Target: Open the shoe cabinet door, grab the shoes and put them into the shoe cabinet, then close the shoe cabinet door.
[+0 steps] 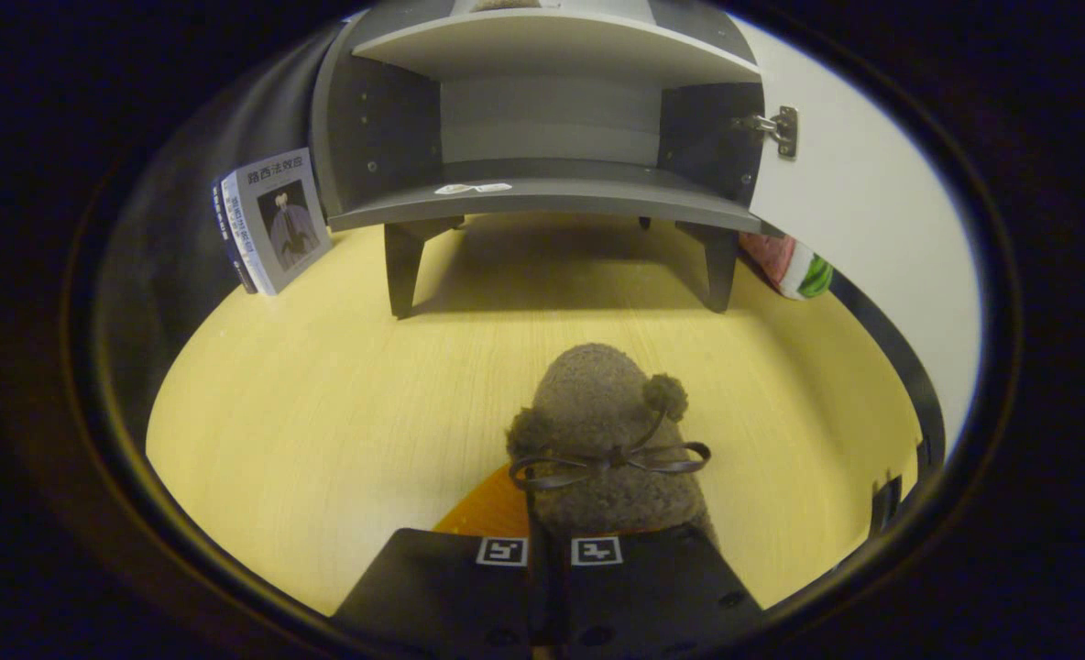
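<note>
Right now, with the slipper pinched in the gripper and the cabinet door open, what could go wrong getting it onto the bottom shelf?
The gripper seems to pinch only the fuzzy slipper's back edge, so it may sag or slip out. Its toe could catch the lower shelf's front lip if carried low. The open door stands to the right; a wide swing might bump it.

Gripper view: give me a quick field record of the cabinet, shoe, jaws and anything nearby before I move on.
cabinet: straight ahead beyond the shoe, raised on legs, lower compartment holds no shoe
cabinet door: swung open to the right
shoe: fuzzy brown slipper with bow and pompoms, toe toward the cabinet
gripper: jaws nearly closed at the slipper's rear edge; firm grip cannot be confirmed
book: leaning left of the cabinet
floor: light wood
</note>
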Motion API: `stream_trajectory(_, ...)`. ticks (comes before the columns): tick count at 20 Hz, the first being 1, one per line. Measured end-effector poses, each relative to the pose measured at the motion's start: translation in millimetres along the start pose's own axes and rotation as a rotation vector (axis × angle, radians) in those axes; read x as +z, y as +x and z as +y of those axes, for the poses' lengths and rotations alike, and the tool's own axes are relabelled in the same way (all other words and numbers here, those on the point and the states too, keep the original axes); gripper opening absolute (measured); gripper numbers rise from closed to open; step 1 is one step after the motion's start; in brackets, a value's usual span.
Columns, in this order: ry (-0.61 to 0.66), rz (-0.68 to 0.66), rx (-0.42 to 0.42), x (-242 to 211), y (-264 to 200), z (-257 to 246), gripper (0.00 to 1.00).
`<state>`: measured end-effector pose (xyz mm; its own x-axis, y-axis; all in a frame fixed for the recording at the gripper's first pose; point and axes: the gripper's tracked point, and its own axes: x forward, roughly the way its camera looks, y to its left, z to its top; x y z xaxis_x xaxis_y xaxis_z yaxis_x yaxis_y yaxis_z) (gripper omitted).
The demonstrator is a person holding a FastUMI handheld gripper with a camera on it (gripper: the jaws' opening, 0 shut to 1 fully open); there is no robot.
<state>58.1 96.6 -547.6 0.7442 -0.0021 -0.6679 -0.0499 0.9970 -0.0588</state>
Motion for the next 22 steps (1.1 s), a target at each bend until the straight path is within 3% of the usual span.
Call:
stream_trajectory(5,-0.015,-0.012,0.001,3.9,-9.1,-0.4,0.02)
stream_trajectory(9,-0.01,-0.058,0.014,39.3,-40.0,-0.9,0.03)
stream_trajectory(17,-0.007,-0.155,0.028,199.7,-160.2,-29.8,0.02)
stream_trajectory(22,-0.027,-0.276,0.006,308.4,-193.4,-47.5,0.02)
